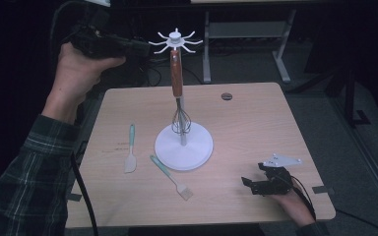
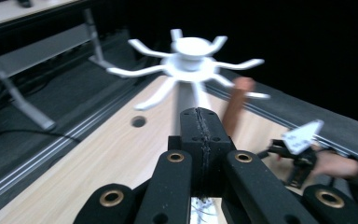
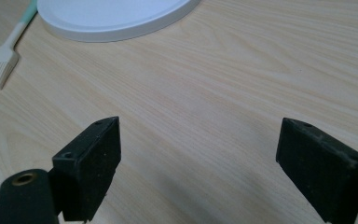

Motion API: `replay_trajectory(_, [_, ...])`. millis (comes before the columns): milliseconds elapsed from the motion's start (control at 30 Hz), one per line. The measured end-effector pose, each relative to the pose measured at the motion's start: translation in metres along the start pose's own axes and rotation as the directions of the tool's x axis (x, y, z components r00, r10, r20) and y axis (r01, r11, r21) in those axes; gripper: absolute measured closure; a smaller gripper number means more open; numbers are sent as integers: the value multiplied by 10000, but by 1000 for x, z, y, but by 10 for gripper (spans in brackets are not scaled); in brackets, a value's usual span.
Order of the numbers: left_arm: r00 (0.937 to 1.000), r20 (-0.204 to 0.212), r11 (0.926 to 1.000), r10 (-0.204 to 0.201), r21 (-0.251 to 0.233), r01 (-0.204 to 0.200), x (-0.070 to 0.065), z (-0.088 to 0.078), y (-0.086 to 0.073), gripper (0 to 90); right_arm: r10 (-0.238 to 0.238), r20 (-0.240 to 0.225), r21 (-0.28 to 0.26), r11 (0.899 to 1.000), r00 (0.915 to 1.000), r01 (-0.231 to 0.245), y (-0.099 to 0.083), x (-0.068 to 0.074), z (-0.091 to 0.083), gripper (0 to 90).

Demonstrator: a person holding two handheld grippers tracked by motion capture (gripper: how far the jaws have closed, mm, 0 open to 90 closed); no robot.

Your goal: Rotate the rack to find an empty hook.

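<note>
Wooden table (image 1: 256, 123): whisk (image 1: 178, 83) hangs on rack (image 1: 183, 142); left gripper (image 1: 128, 46) beside rack, jaws shut, empty. Withdraw gently; right gripper (image 1: 250, 183) wide open, empty.

My high view looks forward and down over whole light wooden surface (image 1: 256, 128). Left gripper view sits raised, near white spoked utensil stand (image 2: 189, 60). Right gripper view skims low; all share stand.
</note>
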State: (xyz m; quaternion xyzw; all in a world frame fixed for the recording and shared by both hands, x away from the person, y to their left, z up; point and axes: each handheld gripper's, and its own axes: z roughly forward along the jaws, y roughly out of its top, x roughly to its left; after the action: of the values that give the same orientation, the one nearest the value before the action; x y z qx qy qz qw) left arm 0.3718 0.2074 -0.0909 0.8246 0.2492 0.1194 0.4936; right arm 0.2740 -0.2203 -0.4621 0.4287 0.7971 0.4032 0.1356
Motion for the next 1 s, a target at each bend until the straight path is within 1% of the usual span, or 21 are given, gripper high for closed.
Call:
replay_trajectory(33, [9999,87,9999,108,-5,-108,-5,-1,0,897,-8,-11,7,10000,10000,8,0,0,0,140])
replay_trajectory(100, [9995,275,9999,159,-9,-159,-11,0,-1,897,-81,-59,58,9999,9999,82,0,1,1,140])
replay_trajectory(200, [9989,303,9993,352,113,-355,-18,7,0,897,-96,-57,71,9999,9999,97,0,2,2,140])
replay_trajectory(267, [9990,235,9991,390,132,-393,-20,11,2,897,-68,-50,81,9999,10000,69,0,2,1,140])
replay_trajectory(333, [9991,247,9993,353,122,-356,-20,15,3,897,-111,-19,48,9999,9999,112,0,1,1,140])
replay_trajectory(367, [9991,184,9992,380,118,-382,-20,17,3,897,-105,-5,58,9999,9999,106,0,1,1,140])
replay_trajectory(433, [9991,220,9993,372,45,-373,-18,20,3,897,-121,-32,101,9999,9999,121,0,2,1,140])
replay_trajectory(500, [9993,135,9994,345,-9,-345,-16,23,2,897,-195,-38,105,9998,9998,195,0,2,1,141])
replay_trajectory(700, [9996,1,9996,266,-40,-266,-11,26,2,897,-205,-37,118,9997,9998,206,0,2,1,141])
replay_trajectory(767, [9994,-151,9995,297,-45,-298,-10,26,2,897,-179,-46,123,9998,9998,179,0,2,2,141])
replay_trajectory(833, [9994,-245,9996,262,-66,-264,-7,26,2,897,-270,-47,111,9996,9996,270,0,2,2,141])
replay_trajectory(933, [9989,-404,9997,237,-35,-239,-3,26,2,897,-281,-36,142,9995,9996,282,0,3,2,141])
replay_trajectory(1000, [9981,-578,9998,196,-40,-199,-2,26,2,897,-303,-11,115,9995,9995,303,0,2,3,141])
